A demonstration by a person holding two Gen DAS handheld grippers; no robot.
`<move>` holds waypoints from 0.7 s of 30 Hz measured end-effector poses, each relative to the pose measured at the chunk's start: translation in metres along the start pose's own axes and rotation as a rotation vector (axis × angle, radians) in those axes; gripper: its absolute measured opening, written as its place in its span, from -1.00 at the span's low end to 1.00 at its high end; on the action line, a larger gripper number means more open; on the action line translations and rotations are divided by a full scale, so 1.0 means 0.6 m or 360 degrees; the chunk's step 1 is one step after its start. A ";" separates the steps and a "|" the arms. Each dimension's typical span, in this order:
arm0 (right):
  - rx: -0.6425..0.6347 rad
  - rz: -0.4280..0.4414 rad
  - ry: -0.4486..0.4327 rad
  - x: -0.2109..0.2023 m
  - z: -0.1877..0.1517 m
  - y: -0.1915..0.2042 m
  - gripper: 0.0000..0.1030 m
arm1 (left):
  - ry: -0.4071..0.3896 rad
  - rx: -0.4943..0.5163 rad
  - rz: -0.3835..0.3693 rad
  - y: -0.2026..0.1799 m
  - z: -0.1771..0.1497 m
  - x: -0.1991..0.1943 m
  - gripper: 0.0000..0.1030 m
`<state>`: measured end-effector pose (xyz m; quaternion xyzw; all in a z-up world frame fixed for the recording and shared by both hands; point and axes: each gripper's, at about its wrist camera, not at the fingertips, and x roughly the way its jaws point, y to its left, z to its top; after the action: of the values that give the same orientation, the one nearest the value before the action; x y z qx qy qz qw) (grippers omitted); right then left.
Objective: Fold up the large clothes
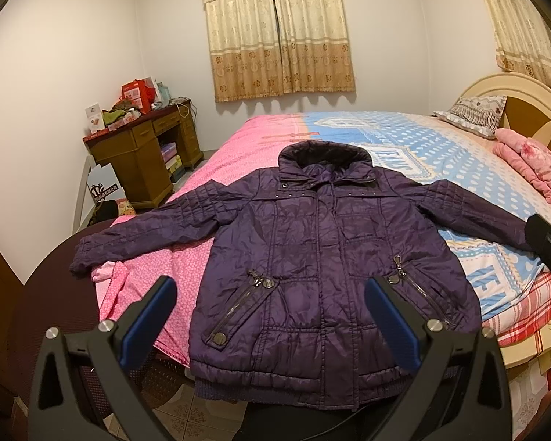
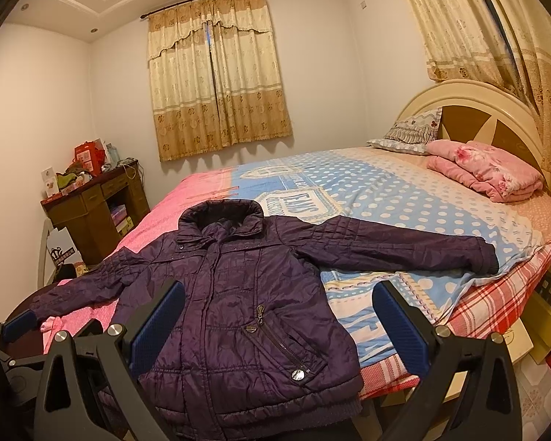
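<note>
Nearest: left gripper (image 1: 270, 316) with blue-padded fingers spread wide, nothing between them, hovering above the hem of a dark purple quilted padded jacket (image 1: 312, 257). Right gripper (image 2: 279, 316) likewise spread and empty, poised above the jacket's lower flank, where a silver-snapped zip pocket (image 2: 283, 349) shows.

Jacket laid face up, zipped, at the foot-side edge of a bed covered in a pink and blue polka-dot sheet (image 2: 404, 191); ribbed hem hanging just over that edge, collar pointing toward the far side. Both sleeves stretched outward: one across the pink half toward the near left corner, its cuff (image 1: 80, 253) at the edge; the other across the blue half, cuff (image 2: 490, 257) near the plaid-trimmed right edge.

Farther: a folded pink blanket (image 2: 492, 172) and a patterned pillow (image 2: 411, 132) against the cream headboard; a cluttered brown wooden desk (image 1: 147, 154) beyond the bed's far left corner; beige curtains (image 2: 216, 81) on the back wall.

Judged: spreading done, folding not yet begun. Next move likely calls for reaching out to a sleeve, pinching near the cuff, and carrying it inward across the chest. Slippery shell fabric; a firm pinch advisable.
</note>
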<state>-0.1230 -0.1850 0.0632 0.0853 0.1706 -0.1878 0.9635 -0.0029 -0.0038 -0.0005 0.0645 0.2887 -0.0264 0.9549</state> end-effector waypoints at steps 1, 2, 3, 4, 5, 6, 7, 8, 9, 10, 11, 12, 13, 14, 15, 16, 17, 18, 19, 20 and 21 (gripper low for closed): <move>0.0000 0.0000 0.0000 0.000 0.000 0.000 0.98 | 0.0000 0.0000 0.0000 0.000 0.000 0.000 1.00; -0.0001 0.0000 0.0000 0.000 0.000 0.000 0.98 | 0.0000 -0.0001 -0.0003 0.000 0.000 0.000 1.00; -0.0001 0.0001 0.0003 0.000 0.000 0.000 0.98 | 0.0001 0.0001 -0.0001 0.001 0.000 0.000 1.00; 0.0000 0.0001 0.0003 0.000 0.000 0.000 0.98 | 0.0000 0.0001 -0.0001 0.001 0.000 0.000 1.00; -0.0001 0.0002 0.0003 0.000 0.000 0.000 0.98 | 0.0001 0.0001 -0.0002 0.001 0.000 0.000 1.00; 0.0000 0.0002 0.0004 0.000 0.000 0.000 0.98 | 0.0000 0.0000 -0.0001 0.001 -0.001 0.000 1.00; -0.0003 0.0002 0.0005 0.000 0.000 0.000 0.98 | 0.0000 0.0000 -0.0001 0.001 -0.001 0.000 1.00; -0.0001 0.0003 0.0006 0.000 0.001 0.000 0.98 | -0.0001 0.0000 -0.0001 0.000 0.000 0.000 1.00; -0.0002 0.0004 0.0007 0.000 0.001 0.000 0.98 | 0.0000 -0.0001 -0.0002 0.001 0.000 0.000 1.00; -0.0002 0.0004 0.0007 0.001 0.000 0.000 0.98 | 0.0001 -0.0001 -0.0002 0.001 0.000 0.001 1.00; -0.0001 0.0004 0.0007 0.001 0.000 0.000 0.98 | 0.0002 -0.0001 0.0000 0.000 0.000 0.000 1.00; -0.0001 0.0005 0.0009 0.001 0.000 0.000 0.98 | 0.0001 -0.0001 -0.0001 0.001 -0.001 0.000 1.00; -0.0001 0.0005 0.0009 0.001 0.000 0.000 0.98 | 0.0002 -0.0002 -0.0002 0.001 0.000 0.000 1.00; -0.0001 0.0004 0.0009 0.001 0.000 0.001 0.98 | 0.0001 -0.0001 -0.0002 0.001 -0.001 0.000 1.00; -0.0001 0.0003 0.0010 0.000 -0.001 0.001 0.98 | 0.0001 -0.0001 -0.0001 0.000 -0.001 -0.001 1.00; -0.0001 0.0004 0.0010 0.000 -0.001 0.001 0.98 | 0.0001 -0.0001 -0.0002 0.001 -0.002 0.000 1.00; -0.0002 0.0004 0.0009 0.000 -0.001 0.001 0.98 | 0.0001 0.0000 -0.0002 0.000 -0.002 -0.001 1.00; -0.0001 0.0005 0.0010 0.000 0.000 0.001 0.98 | 0.0001 0.0000 -0.0002 0.000 -0.002 -0.001 1.00; -0.0001 0.0004 0.0011 0.000 0.000 0.001 0.98 | 0.0002 0.0000 -0.0003 0.000 -0.002 -0.001 1.00; -0.0001 0.0005 0.0012 0.000 0.000 0.001 0.98 | 0.0002 -0.0001 -0.0002 0.001 -0.002 0.000 1.00; -0.0003 0.0023 0.0026 0.000 0.000 0.001 0.98 | 0.0003 -0.0002 -0.0002 0.001 -0.002 -0.001 1.00</move>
<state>-0.1228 -0.1847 0.0629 0.0873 0.1779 -0.1801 0.9635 -0.0038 -0.0032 -0.0009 0.0636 0.2895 -0.0266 0.9547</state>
